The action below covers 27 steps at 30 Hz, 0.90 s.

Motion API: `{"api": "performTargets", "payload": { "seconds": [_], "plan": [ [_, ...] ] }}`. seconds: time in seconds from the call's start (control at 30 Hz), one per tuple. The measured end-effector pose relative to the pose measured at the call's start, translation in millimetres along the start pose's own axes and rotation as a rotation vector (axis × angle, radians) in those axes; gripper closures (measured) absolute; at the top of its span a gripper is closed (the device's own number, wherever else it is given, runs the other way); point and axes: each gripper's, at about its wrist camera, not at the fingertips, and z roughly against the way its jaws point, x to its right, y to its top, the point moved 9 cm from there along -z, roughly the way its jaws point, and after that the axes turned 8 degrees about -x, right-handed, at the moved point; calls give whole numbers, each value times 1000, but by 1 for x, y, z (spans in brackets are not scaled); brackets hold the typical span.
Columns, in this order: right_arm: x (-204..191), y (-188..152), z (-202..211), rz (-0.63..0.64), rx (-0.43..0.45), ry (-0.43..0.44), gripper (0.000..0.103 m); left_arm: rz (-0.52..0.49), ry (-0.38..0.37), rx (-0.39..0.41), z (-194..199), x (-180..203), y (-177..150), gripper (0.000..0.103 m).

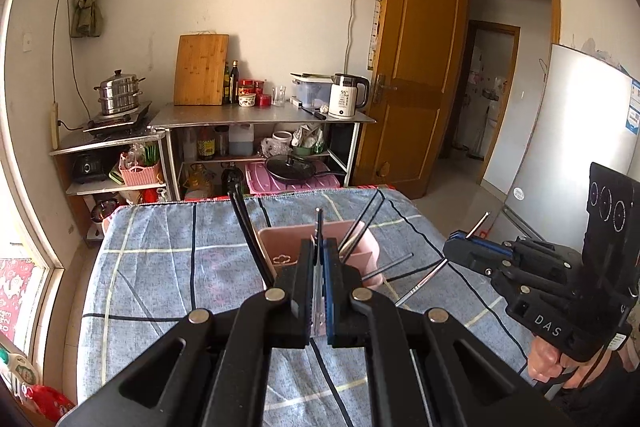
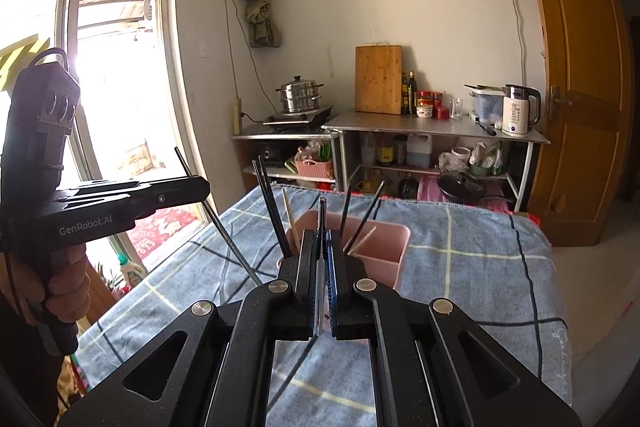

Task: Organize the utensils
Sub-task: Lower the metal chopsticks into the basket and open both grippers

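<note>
While both tongs, left (image 1: 319, 259) and right (image 2: 322, 247), are clenched on one dark chopstick (image 1: 319, 227) each above the worktop (image 1: 160, 267), the carry step is in hand, and the next move likely requires lowering each into the pink holder (image 1: 280, 247).

Utensils + pink holder on checked cloth

Pink plastic holder (image 2: 376, 247) stands upright mid-cloth w/ black chopsticks (image 2: 272, 205) and pale wooden ones (image 2: 289, 221) leaning out at angles. One dark chopstick (image 1: 319, 227) is pinched upright above the holder; another metal-tipped chopstick (image 1: 426, 279) is held slanting, off to the holder's side.
</note>
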Motion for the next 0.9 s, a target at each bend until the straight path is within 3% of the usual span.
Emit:
{"api": "performTargets", "payload": {
  "seconds": [0.23,0.4,0.9],
  "plan": [
    [-1,36,-15,-6,54,9,98,10,12,39,-9,-17,31,98],
    [0,45,-37,-10,54,10,98,24,9,32,-30,-28,36,98],
    [15,8,-103,-43,-87,8,98,70,-19,-115,-101,-42,-6,98]
  ]
}}
